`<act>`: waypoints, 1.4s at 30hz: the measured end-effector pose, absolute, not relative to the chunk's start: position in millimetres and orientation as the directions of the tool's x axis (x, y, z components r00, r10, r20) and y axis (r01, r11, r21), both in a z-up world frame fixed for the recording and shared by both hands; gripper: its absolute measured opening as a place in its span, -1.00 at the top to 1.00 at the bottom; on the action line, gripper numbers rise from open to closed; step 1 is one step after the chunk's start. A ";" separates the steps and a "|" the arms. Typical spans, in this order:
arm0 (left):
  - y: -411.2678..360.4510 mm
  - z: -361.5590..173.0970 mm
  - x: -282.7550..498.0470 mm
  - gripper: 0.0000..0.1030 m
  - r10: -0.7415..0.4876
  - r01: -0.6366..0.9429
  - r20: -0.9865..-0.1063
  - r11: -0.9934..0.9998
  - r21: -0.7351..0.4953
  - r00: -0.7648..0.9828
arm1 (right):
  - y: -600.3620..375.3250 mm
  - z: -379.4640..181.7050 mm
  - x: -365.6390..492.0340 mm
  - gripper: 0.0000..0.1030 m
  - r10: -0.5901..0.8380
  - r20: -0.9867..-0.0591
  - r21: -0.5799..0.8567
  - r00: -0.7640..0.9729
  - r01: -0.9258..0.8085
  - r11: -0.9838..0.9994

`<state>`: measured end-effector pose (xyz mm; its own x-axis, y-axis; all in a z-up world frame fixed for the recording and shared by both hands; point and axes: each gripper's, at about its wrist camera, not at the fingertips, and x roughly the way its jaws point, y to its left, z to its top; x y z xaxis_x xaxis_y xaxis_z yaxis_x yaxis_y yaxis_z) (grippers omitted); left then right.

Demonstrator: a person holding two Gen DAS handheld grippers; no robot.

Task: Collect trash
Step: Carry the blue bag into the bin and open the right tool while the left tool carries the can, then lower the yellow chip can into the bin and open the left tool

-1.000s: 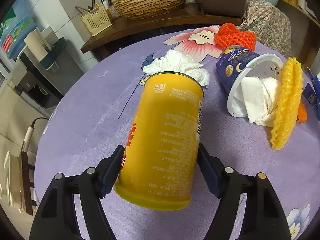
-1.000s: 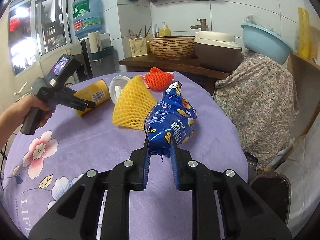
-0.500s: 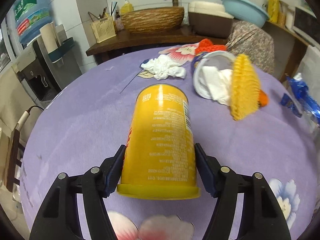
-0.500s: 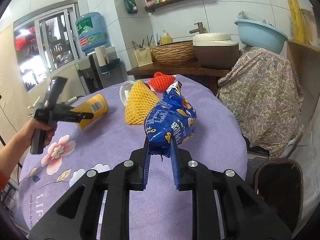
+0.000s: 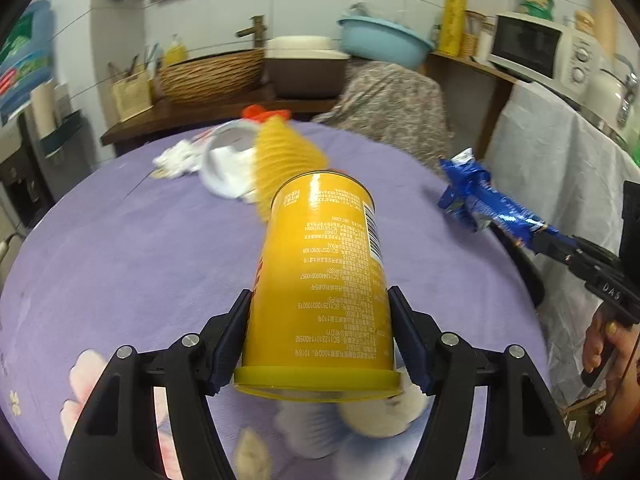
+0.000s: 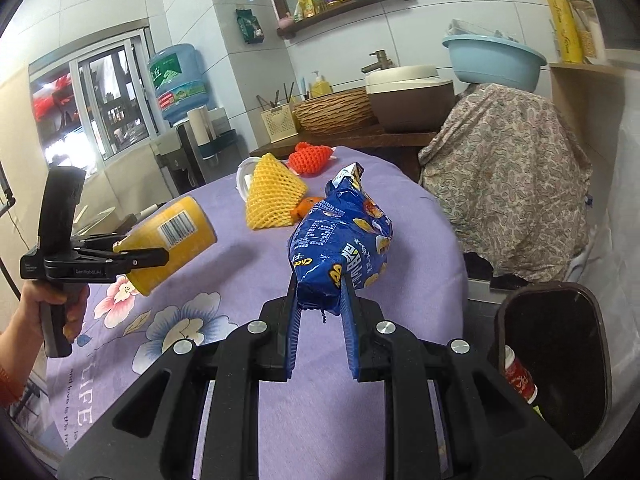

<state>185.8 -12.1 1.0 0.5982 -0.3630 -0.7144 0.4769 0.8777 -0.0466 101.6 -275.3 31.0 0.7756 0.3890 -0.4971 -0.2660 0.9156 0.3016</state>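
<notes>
My left claw [image 5: 320,340] grips the yellow can [image 5: 320,280], my right claw [image 6: 320,320] the blue snack bag [image 6: 344,248]; 2 foam nets, cup, tissues remain on the desk [image 6: 248,400].

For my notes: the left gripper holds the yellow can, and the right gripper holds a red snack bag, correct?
Nearly: the snack bag is blue, not red, as the right wrist view shows. The left gripper does hold the yellow can; the right gripper holds the bag.

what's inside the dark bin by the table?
The bin holds one red-labelled bottle against its near wall, seen from the right wrist camera. The rest of the inside is dark; the bottom cannot be made out.
</notes>
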 end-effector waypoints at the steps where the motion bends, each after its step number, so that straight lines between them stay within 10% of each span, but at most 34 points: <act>1: -23.6 3.0 185.0 -0.28 -0.377 0.492 -0.705 0.869 -0.046 0.601 | -280.5 30.8 96.3 0.61 0.380 -0.493 0.300 0.783 -0.257 0.919; 14: -192.3 2.7 165.0 -0.28 -0.570 0.703 -0.674 0.703 -0.106 0.469 | -402.4 -19.7 55.3 0.61 0.028 -0.576 0.232 0.817 0.130 0.964; 28: -321.7 -44.3 160.9 -0.28 -0.550 0.785 -0.770 0.610 -0.106 0.323 | -472.0 -138.8 80.4 0.60 -0.048 -0.774 0.201 0.631 0.318 0.927; 34: -355.2 -79.1 173.3 -0.28 -0.461 0.769 -0.830 0.636 -0.062 0.314 | -478.2 -151.4 84.3 -0.25 -0.065 -0.772 0.207 0.632 0.348 0.914; 42: -394.8 -130.4 185.8 -0.28 -0.362 0.747 -0.892 0.663 -0.043 0.271 | -471.7 -137.1 56.2 -0.30 -0.099 -0.755 0.174 0.648 0.344 0.922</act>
<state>185.8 -394.8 -130.3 0.2707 -0.3622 -0.8919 0.7471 0.6634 -0.0426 56.2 -471.7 -137.1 0.6480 -0.0992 -0.7551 0.3445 0.9225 0.1744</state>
